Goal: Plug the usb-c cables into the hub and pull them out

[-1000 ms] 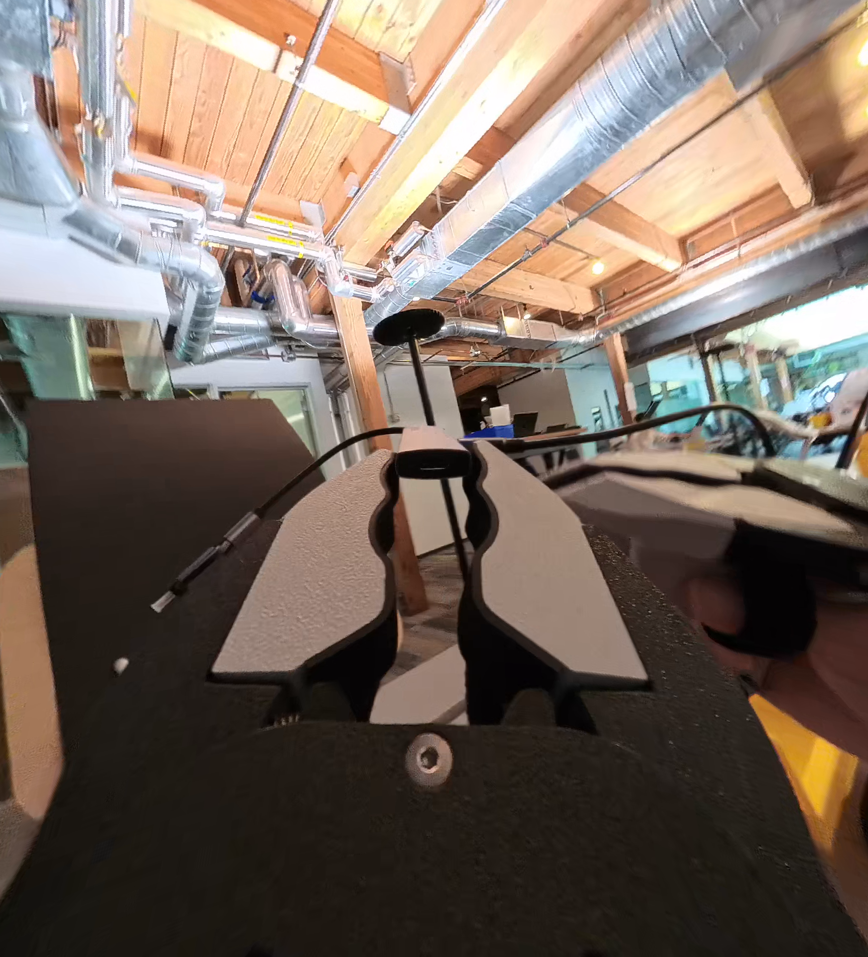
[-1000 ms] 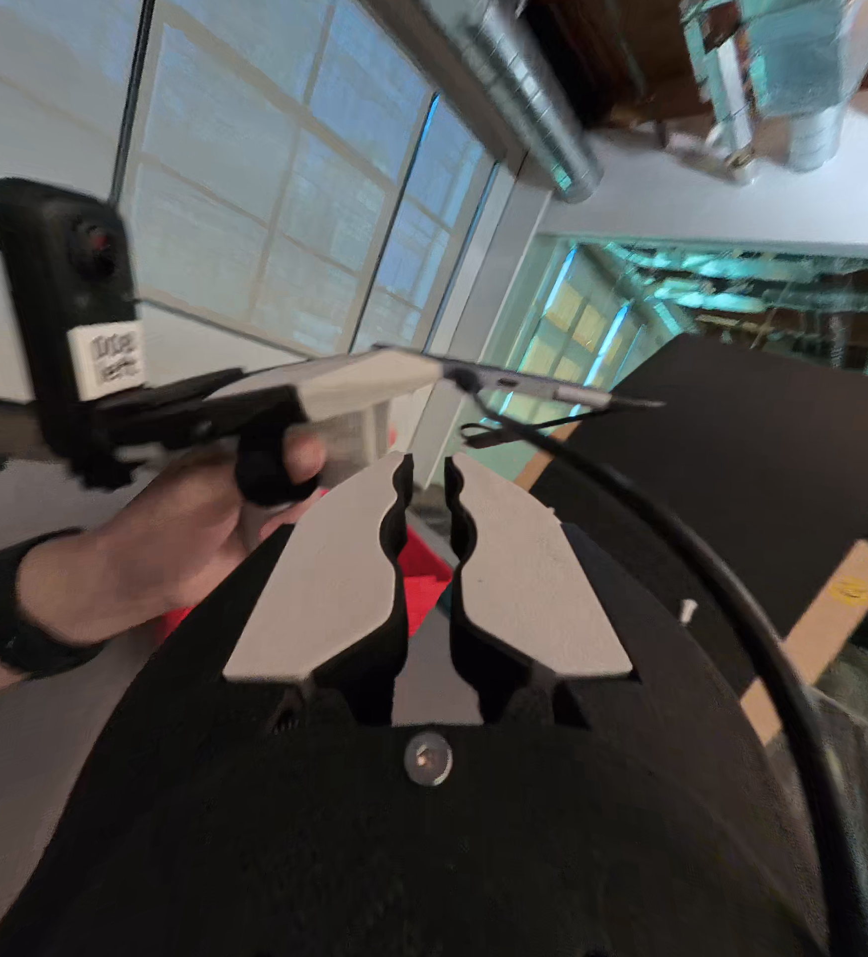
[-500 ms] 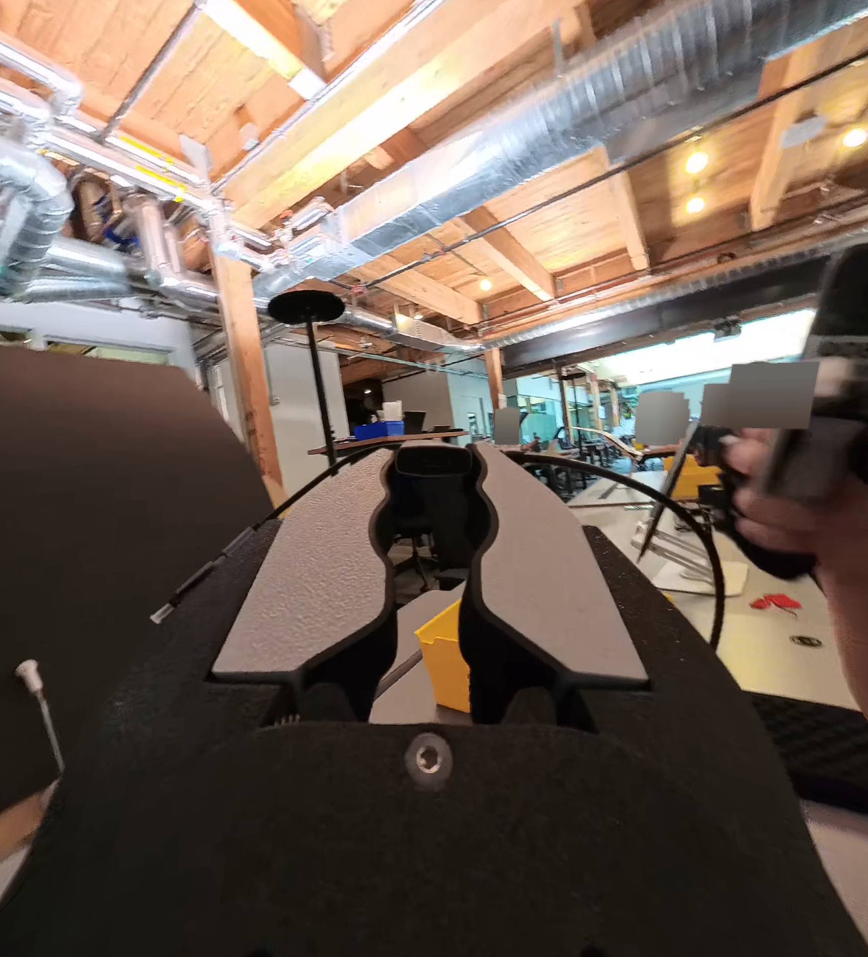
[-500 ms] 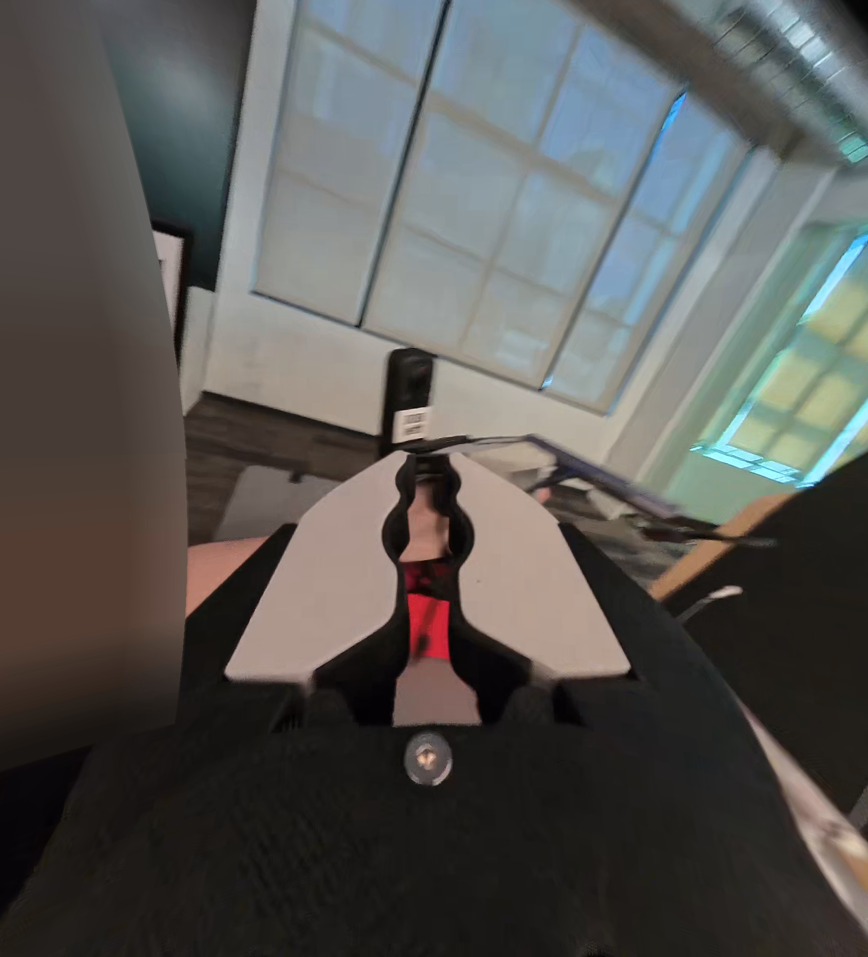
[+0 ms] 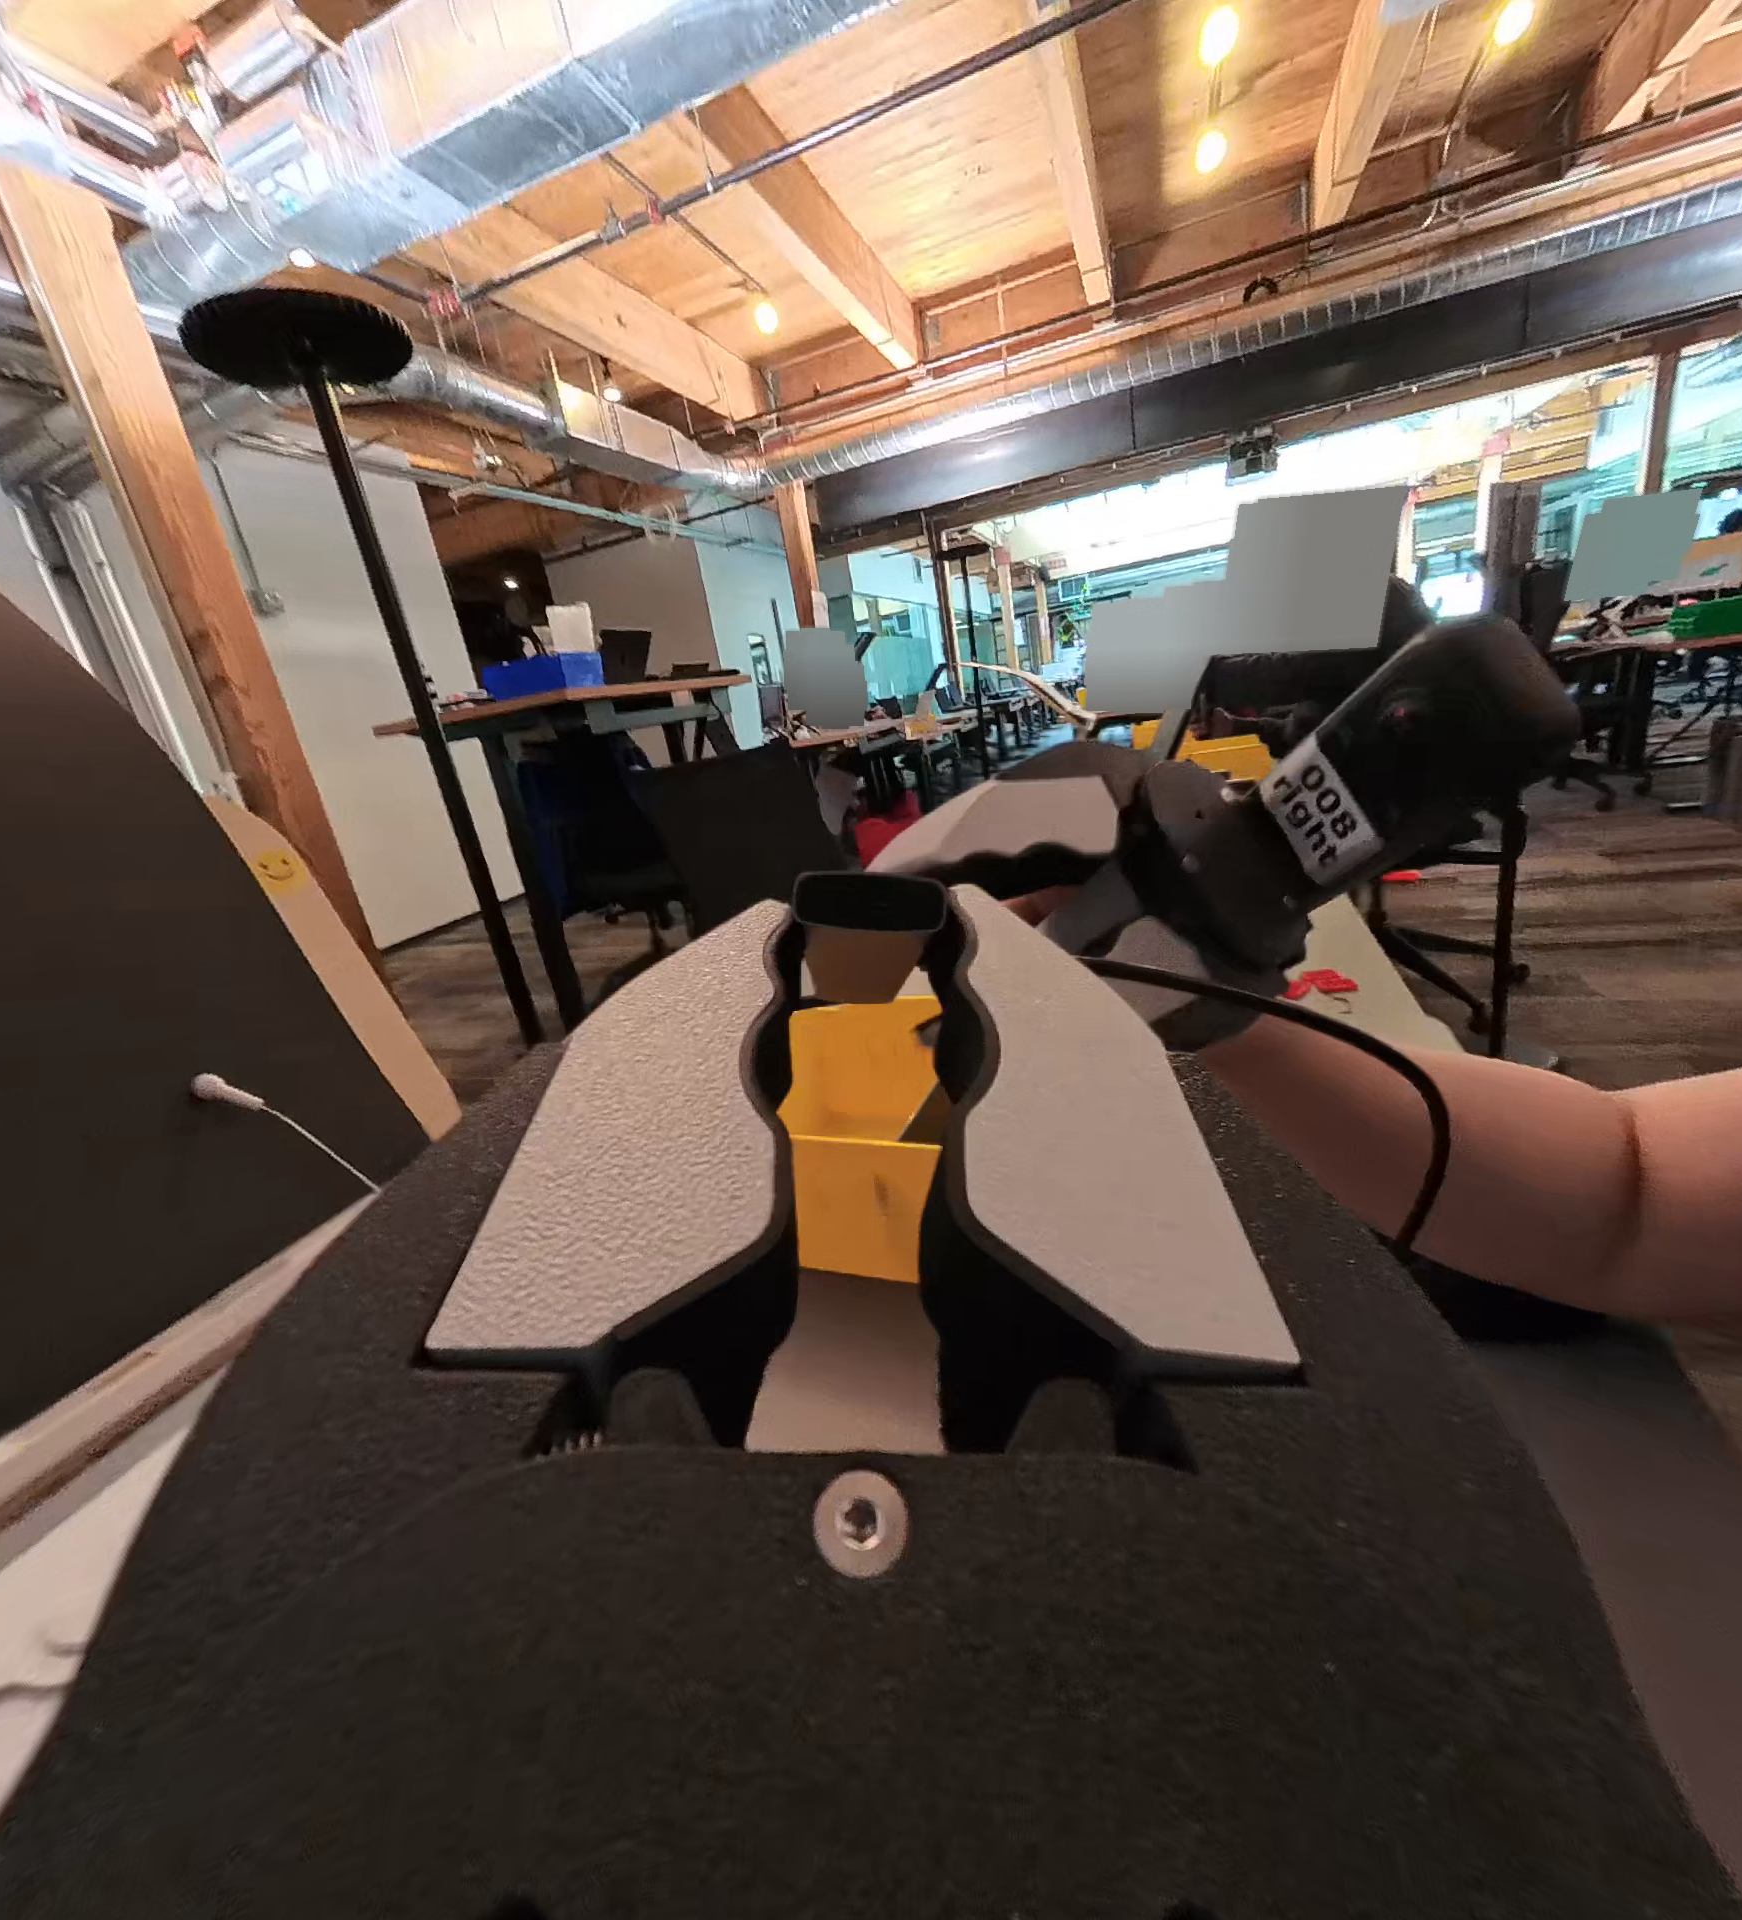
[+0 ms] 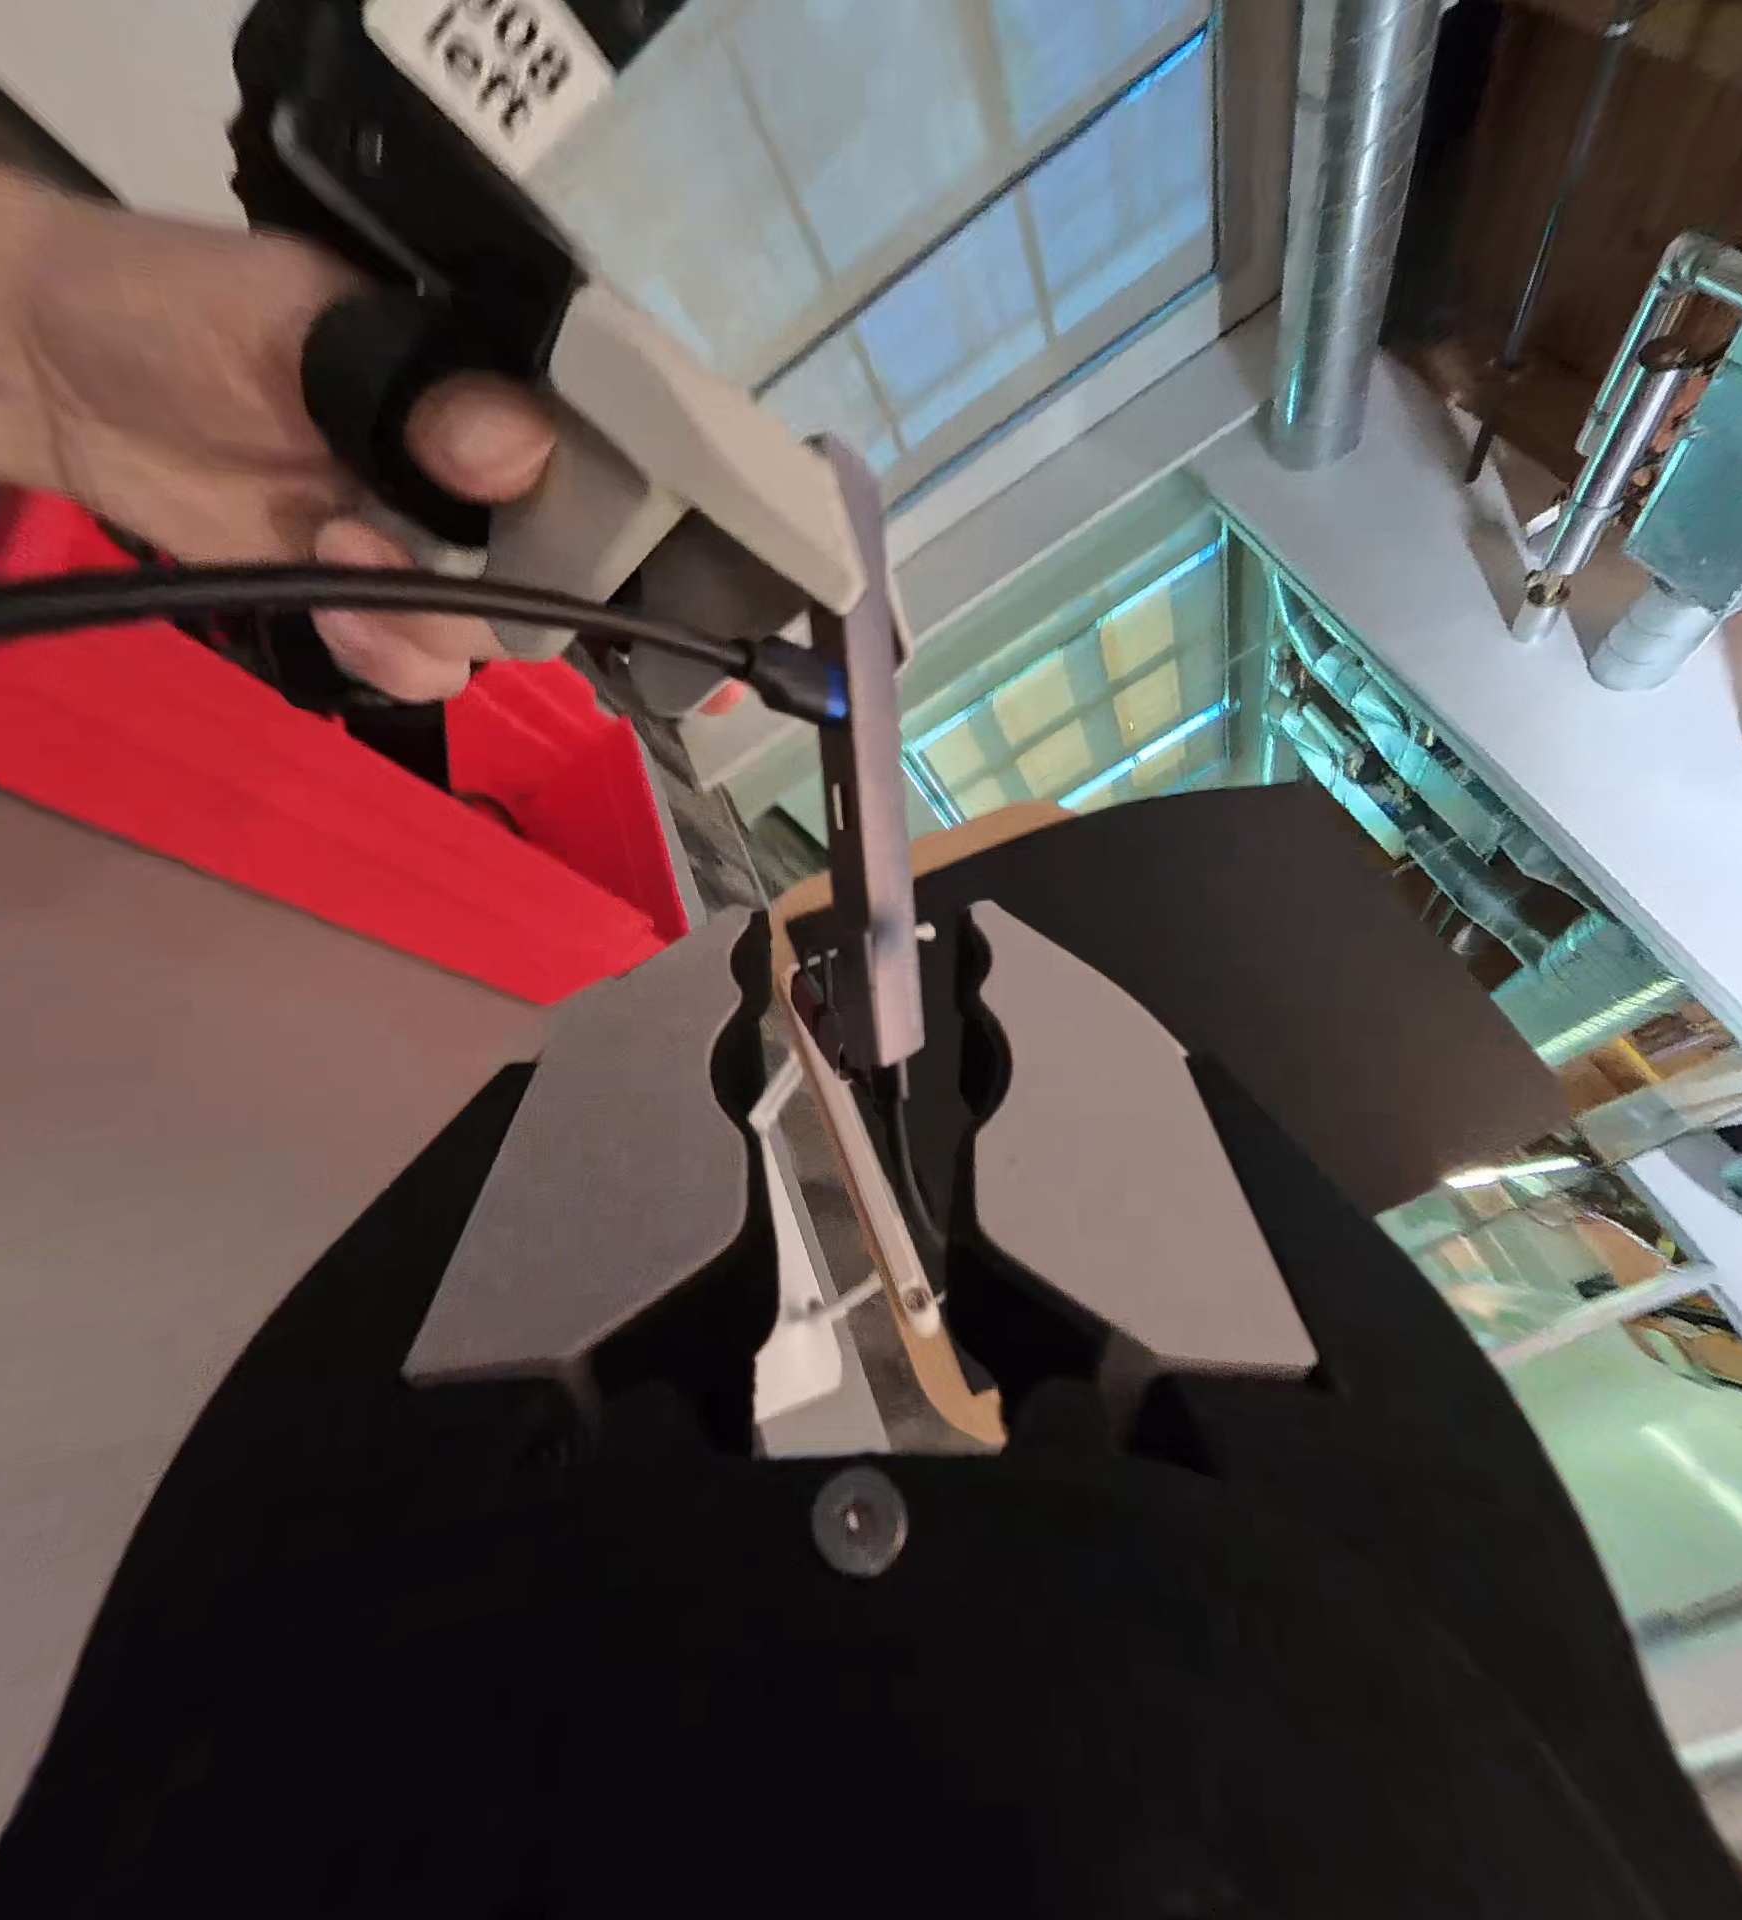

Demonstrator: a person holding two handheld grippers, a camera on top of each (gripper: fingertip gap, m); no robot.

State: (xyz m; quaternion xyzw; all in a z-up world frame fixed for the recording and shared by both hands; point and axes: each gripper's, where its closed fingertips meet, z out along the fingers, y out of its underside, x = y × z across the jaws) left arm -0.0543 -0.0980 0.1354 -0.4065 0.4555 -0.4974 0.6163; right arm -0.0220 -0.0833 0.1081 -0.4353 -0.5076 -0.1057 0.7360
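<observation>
A: Between the fingers of the right gripper, what do you see?

B: The free end of the hub. The fingers are spread apart, one on each side of it, and I think they do not touch it. A thin dark wire leaves that end and goes down into the gap.

A: And farther up?

B: One black cable is plugged into the hub's narrow side, near the top, and a blue light shows at its plug. Below the plug I see one empty slot. Above, the left gripper pinches the hub's other end, and a hand holds that gripper. Behind them is a red bin.

A: So how far along is the task?

B: In my judgement, about the middle. One cable is in and has yet to be pulled out. I see no second cable near the hub.

A: Which way does the hub point?

B: Its long axis runs along the left gripper's fingers, straight forward from them. In the left wrist view I see it only end-on, a dark rounded shape at the fingertips, above a yellow bin. In the right wrist view it is almost upright, a little tilted, with the free end toward the camera. The cable enters across this axis, so the pull should probably go sideways too.
</observation>
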